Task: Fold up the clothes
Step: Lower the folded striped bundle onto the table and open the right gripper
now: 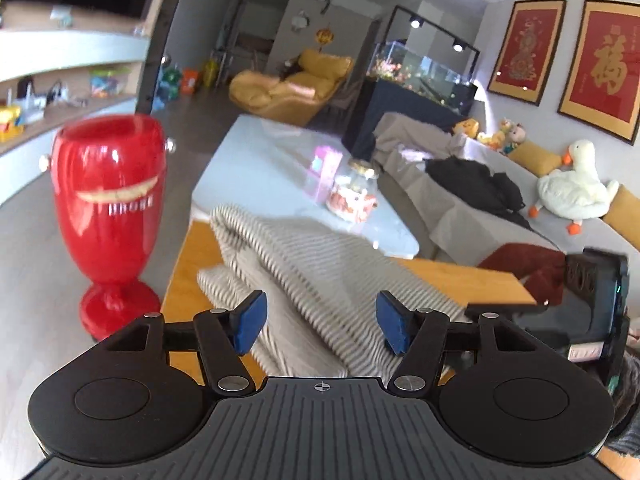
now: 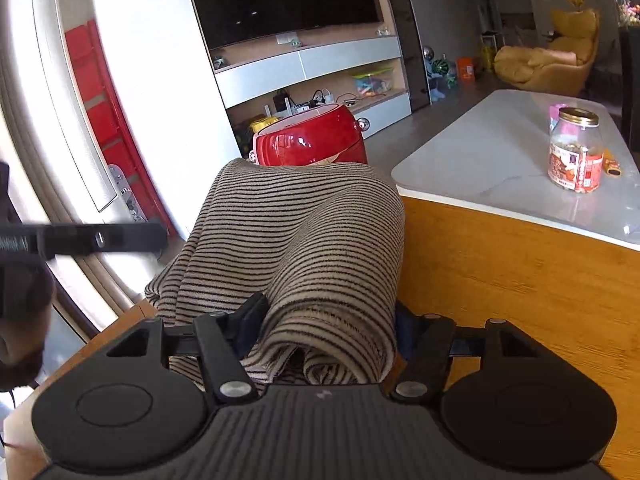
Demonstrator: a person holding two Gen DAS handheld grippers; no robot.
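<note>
The left gripper point(image 1: 322, 322) has its blue fingers point(image 1: 250, 322) about half open, with the striped garment point(image 1: 304, 276) passing between them. A gap shows between each pad and the cloth, so I cannot tell whether they really pinch it. The right gripper point(image 2: 326, 334) is also about half open, but here a thick rolled bunch of the same striped garment point(image 2: 304, 240) fills the space from one finger to the other, and the fingers point(image 2: 250, 320) press on it from both sides; this looks like a firm hold.

The garment is the landmark. It lies over the near end of the wooden table point(image 2: 520, 280), just in front of both grippers, and rises from them like a hump. In my judgement both ends are lifted together so that the near edge can be carried over the far part to make a fold.

Its long axis runs away from the grippers, toward the red vase point(image 1: 110, 208), which stands on the floor behind the garment and to its left. The stripes run across this axis.

Beyond the garment, to the right, is a white table point(image 2: 500, 152) with a glass jar point(image 2: 576, 152) on it. The sofa point(image 1: 460, 208) is farther right, well apart.
</note>
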